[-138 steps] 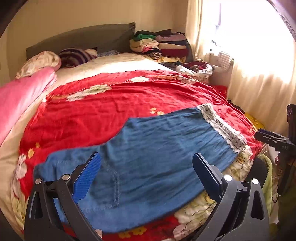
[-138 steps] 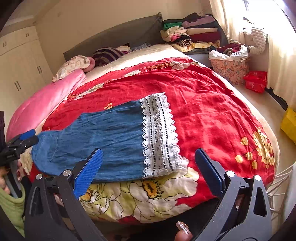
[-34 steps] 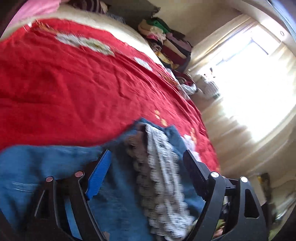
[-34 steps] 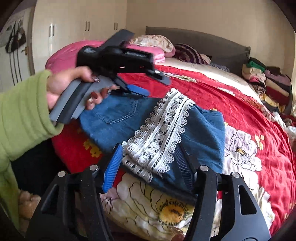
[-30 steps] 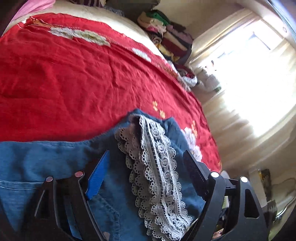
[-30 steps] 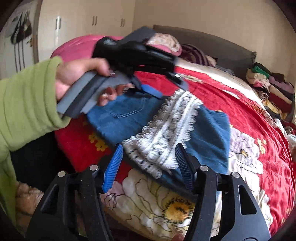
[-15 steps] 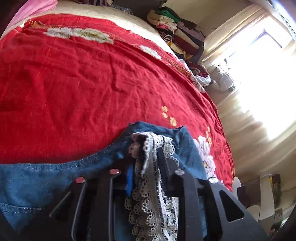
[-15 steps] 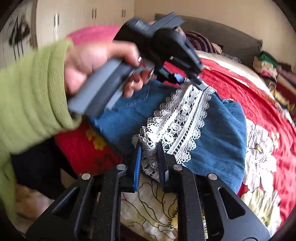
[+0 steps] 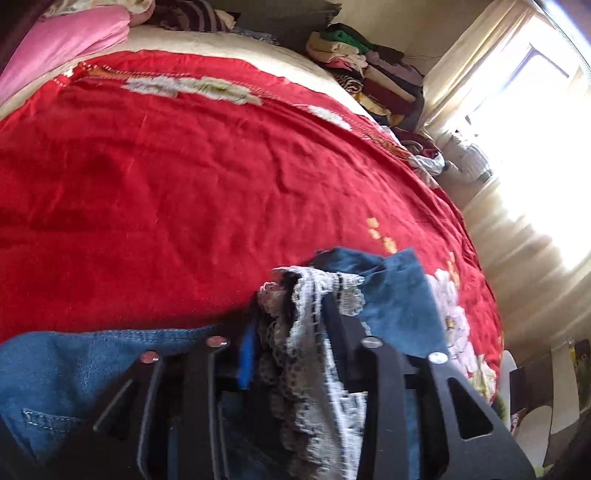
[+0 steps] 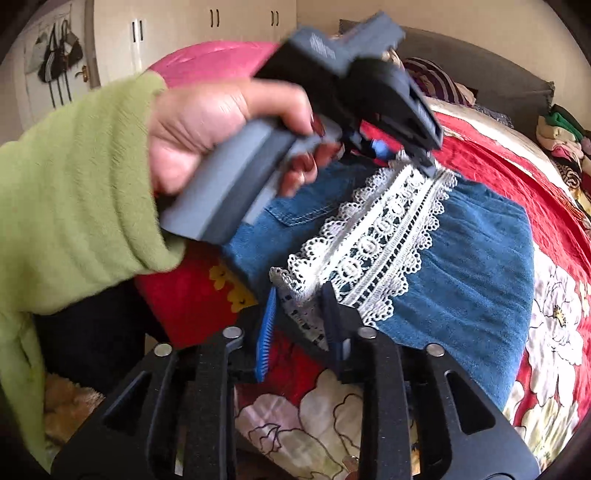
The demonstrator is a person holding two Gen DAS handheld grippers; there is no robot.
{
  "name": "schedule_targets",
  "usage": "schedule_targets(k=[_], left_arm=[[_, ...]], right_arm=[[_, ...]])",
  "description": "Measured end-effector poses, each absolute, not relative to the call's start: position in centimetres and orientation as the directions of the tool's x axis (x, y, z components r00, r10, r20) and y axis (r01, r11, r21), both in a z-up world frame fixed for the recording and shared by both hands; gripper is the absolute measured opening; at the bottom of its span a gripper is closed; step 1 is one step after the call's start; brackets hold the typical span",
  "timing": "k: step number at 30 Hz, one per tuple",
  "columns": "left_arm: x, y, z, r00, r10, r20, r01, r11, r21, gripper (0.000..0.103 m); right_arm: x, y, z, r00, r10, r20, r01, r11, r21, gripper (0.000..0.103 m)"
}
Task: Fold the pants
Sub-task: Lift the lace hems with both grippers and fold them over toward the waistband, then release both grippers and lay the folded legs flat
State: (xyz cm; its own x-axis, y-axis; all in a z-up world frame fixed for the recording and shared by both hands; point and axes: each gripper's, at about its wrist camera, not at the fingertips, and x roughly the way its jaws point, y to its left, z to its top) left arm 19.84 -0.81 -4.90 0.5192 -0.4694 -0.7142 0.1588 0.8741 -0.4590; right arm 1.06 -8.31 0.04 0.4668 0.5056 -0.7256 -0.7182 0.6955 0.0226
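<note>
My right gripper (image 10: 299,310) is pinched narrow on the near end of the lace cuff (image 10: 373,236), the blue pads pressing the white trim between them. My left gripper (image 9: 291,328) is likewise closed tight on the far end of that same cuff, lace bunched up between its fingers; from the right wrist view I see it held in my left hand (image 10: 221,125), green sleeve (image 10: 74,192) behind it, its tips down on the trim.

The pants (image 10: 461,258), blue denim, lie folded over on themselves near the bed's edge, the lace hem lying across the waist part with a back pocket showing beside it. A corner of denim (image 9: 399,295) lifts up just past my left fingers.

Under them spreads the red flowered bedspread (image 9: 184,184), wrinkled. Farther off are a pink quilt (image 9: 62,40) at the head, a striped pillow (image 10: 436,81), a stack of folded clothes (image 9: 369,66) by the dark headboard, and the bright curtained window (image 9: 524,129). White cupboard doors (image 10: 207,33) stand behind my left hand.
</note>
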Motion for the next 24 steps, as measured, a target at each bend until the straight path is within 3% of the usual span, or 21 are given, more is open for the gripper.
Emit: schedule_targets(k=[5,9,12,15,17,19,24], left_arm=[[18.8,-0.1,-3.8,0.552,-0.461,-0.694,0.161,0.876,-0.454,0.051],[16.4,0.2,-1.4,0.602,-0.436,-0.67,0.194,0.893,-0.406,0.051],[14.1,-0.1,0.1,0.625,-0.424,-0.655,0.225,0.902,-0.369,0.067],[11.5,-1.0,0.5,0.628,-0.436,-0.644,0.266,0.899,-0.349,0.067],[9.8,-1.9,0.2,0.621,-0.439,-0.649,0.289,0.898,-0.332,0.061],[8.5,-3.1,-0.6,0.595,-0.45,-0.666,0.314,0.893,-0.324,0.022],[6.3,-5.5,-3.8,0.509,-0.418,-0.753,0.372,0.895,-0.245,0.02]], right_arm=[[-0.2,-11.0,2.5,0.484,0.577,-0.658,-0.704,0.703,0.099,0.031],[-0.4,-14.0,4.1,0.564,0.541,-0.624,-0.639,0.765,0.086,0.036],[1.0,-16.4,4.3,0.603,0.496,-0.625,-0.576,0.812,0.088,0.037],[2.4,-18.3,3.5,0.617,0.454,-0.643,-0.522,0.847,0.098,0.037],[3.2,-19.3,2.9,0.605,0.449,-0.658,-0.5,0.857,0.126,0.037],[3.7,-19.6,2.5,0.594,0.45,-0.667,-0.494,0.858,0.139,0.036],[2.9,-18.5,0.6,0.531,0.419,-0.737,-0.513,0.851,0.113,0.036]])
